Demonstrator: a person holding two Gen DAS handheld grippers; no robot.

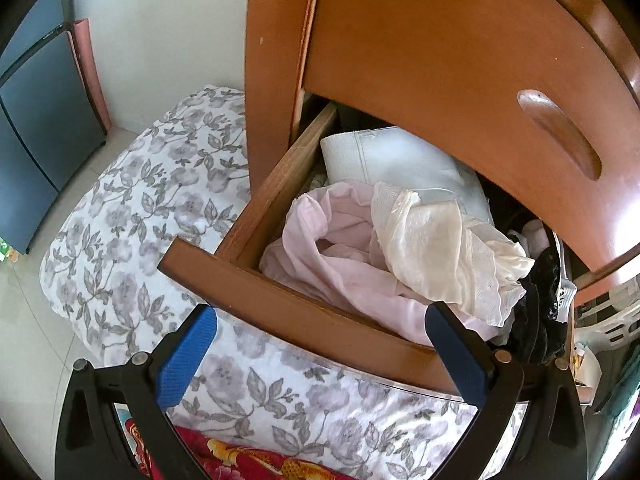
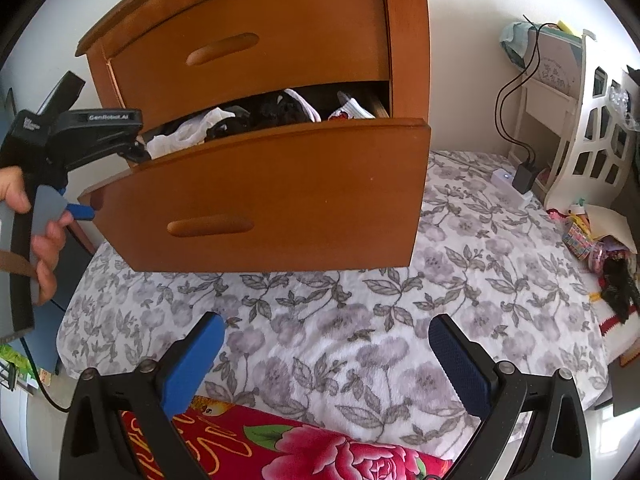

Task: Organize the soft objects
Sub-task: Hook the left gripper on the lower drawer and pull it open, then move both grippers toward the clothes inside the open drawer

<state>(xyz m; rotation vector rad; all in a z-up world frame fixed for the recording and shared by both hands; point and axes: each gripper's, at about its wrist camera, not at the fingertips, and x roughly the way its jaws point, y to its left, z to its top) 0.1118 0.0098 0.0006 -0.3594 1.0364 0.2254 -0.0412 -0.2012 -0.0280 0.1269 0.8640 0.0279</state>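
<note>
We hold our left gripper [image 1: 320,344] wide open and empty at the open drawer [image 1: 280,312], over its front edge, ready to reach the pink garment [image 1: 320,256] inside. Our right gripper [image 2: 326,356] hangs open, empty, above the floral bedspread [image 2: 460,264].

Open drawer [image 1: 280,312] brimful of clothes [image 1: 360,248]; upper drawer [image 1: 460,80] overhangs.

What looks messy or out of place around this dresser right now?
The open lower drawer holds unfolded clothes: a crumpled pink garment, a cream lace piece and dark items bunched at its front right corner, riding up over the edge. Both grippers, left and right, are open and empty.
</note>
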